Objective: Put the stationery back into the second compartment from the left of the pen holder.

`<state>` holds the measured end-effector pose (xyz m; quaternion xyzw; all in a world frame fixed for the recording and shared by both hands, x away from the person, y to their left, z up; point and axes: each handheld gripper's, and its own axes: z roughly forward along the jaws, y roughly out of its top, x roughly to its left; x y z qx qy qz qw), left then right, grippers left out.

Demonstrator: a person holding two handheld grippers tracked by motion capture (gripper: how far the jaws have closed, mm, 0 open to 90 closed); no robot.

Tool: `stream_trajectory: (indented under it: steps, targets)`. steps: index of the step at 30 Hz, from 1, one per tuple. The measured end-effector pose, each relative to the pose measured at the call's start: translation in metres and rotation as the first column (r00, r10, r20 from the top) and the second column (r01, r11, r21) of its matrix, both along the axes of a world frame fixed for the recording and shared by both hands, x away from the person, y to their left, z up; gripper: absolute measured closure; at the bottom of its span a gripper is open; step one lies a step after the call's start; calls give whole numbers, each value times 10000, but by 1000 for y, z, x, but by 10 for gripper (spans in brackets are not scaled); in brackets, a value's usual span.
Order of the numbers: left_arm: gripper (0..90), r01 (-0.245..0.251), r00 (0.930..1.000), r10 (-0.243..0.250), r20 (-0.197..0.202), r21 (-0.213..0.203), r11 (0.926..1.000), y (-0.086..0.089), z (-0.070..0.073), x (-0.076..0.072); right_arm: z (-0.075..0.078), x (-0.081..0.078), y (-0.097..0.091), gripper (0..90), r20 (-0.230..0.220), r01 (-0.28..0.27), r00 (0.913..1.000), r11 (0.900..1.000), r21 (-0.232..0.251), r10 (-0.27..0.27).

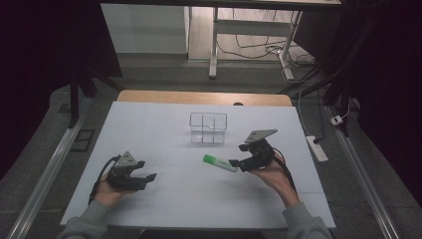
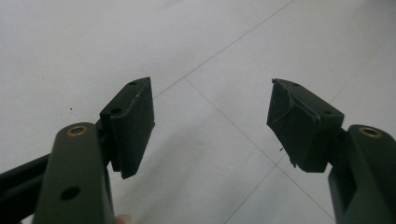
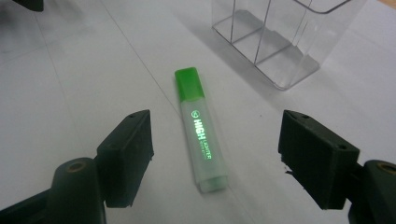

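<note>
A green highlighter with a green cap lies flat on the white table, cap end pointing away from my right gripper. My right gripper is open, its jaws standing either side of the highlighter's near end without touching it. A clear plastic divided holder stands upright behind the highlighter. My left gripper rests at the table's left, open, with only bare table between its jaws.
The white table surface has free room in the middle and back left. A wooden edge shows along the far side. A power strip lies on the floor to the right of the table.
</note>
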<state>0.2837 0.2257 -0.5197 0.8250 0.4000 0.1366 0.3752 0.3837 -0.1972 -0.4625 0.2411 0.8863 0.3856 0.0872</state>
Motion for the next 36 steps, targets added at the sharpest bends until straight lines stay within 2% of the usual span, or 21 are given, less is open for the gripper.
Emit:
stream_trajectory:
  steps: [8, 15, 22, 36]
  targets:
    - [317, 57, 10000, -57, -7, 292, 9996, -4, -1, 0, 5, 6, 11, 257, 61, -221, 9997, 9997, 94, 221]
    - [316, 77, 10000, -77, 8, 260, 9996, -4, 0, 0, 3, 8, 23, 254, -103, -551, 9984, 9979, -344, 548]
    - [313, 141, 9999, -138, -94, 320, 9994, -4, -1, 1, 4, 15, 30, 256, -64, -622, 9981, 9973, -385, 620]
    - [303, 128, 9997, -120, -197, 400, 9991, -4, -2, 0, 1, 25, 53, 256, -376, -1205, 9923, 9902, -712, 1181]
